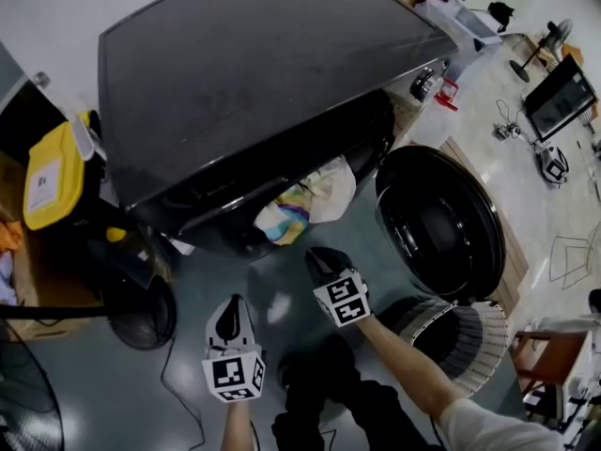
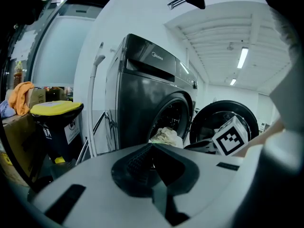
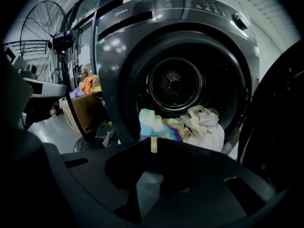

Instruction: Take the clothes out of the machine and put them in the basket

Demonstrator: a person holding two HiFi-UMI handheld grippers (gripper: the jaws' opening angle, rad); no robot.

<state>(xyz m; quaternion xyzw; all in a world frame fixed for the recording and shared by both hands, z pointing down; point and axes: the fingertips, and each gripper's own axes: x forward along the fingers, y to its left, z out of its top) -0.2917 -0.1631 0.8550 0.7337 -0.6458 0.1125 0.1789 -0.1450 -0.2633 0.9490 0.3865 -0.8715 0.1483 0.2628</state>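
Two hand-held grippers sit closest in the head view, each carrying a cube with black-and-white square markers. The left gripper [image 1: 229,304] is pale grey. In its own view its dark jaws are pressed together at the tips with nothing between them. The right gripper [image 1: 316,254] is black and sits slightly ahead of the left one, on a bare forearm [image 1: 406,367]. Its jaws are also closed, leaving only a hairline slit, and they pinch nothing.

Straight ahead of both grippers stands a dark grey front-loading washing machine [image 1: 254,73]. Its round door [image 1: 439,219] is swung fully open, off to the right of the right gripper. The clothes are in the mouth of the drum, spilling over its lower lip. A multicoloured cloth [image 1: 285,216] in yellow, turquoise and purple lies directly ahead of the right gripper, close to its tips but not touching them. A cream cloth [image 1: 331,189] is bunched against it on the far right side. The right gripper view shows both pieces just beyond the closed jaws, with the metal drum behind them.

A white ribbed laundry basket [image 1: 485,341] stands on the floor to the right of the right gripper, just below the open door. Well to the left of the left gripper is a bin with a yellow lid [image 1: 52,172].
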